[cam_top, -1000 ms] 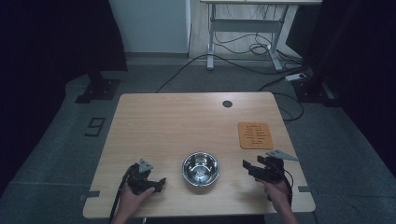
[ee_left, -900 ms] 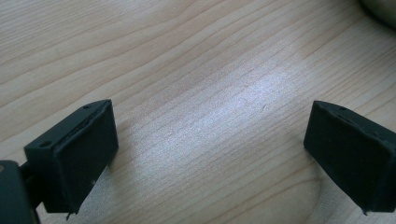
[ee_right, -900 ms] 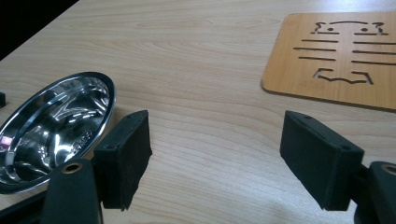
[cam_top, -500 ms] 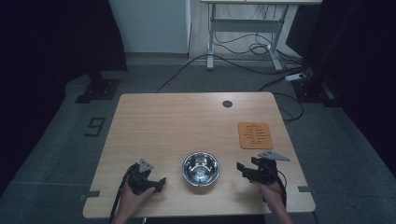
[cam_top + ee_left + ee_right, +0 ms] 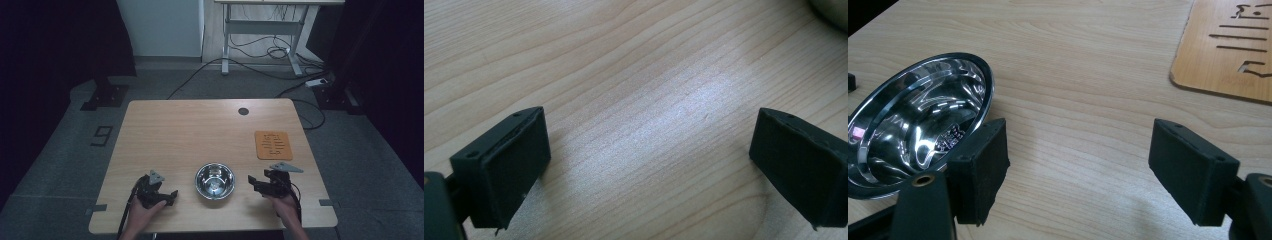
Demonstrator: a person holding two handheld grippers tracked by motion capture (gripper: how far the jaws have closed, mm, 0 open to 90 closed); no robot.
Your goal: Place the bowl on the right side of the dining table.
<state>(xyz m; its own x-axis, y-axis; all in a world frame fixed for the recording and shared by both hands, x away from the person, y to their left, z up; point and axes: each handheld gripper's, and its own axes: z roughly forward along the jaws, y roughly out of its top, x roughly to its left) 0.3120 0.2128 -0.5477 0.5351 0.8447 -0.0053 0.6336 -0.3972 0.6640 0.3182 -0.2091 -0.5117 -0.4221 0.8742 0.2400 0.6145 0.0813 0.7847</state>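
A thin orange-brown board with cut-out slots is lying on the right part of the table, farther away than the right gripper and well apart from the steel bowl. A small dark round hole is sitting near the far edge of the table. Nothing is standing between either gripper and the bowl.

The table is showing a pale wood grain, with a soft glare on it in the left gripper view. It is standing on grey carpet in a dim room. Beyond it, cables are trailing across the floor under a white desk frame, and a number 9 mark is lying on the floor at the left.

The bowl is sitting upright and empty near the near edge of the table, between the 2 grippers. The left gripper is resting low at the bowl's left, its hand coming in from the near edge; its 2 jaws are standing wide apart over bare wood, gripping nothing. The right gripper is pointing left toward the bowl, just beside it; in the right gripper view its jaws are gaping wide with nothing between them, the left one lying next to the bowl's rim.
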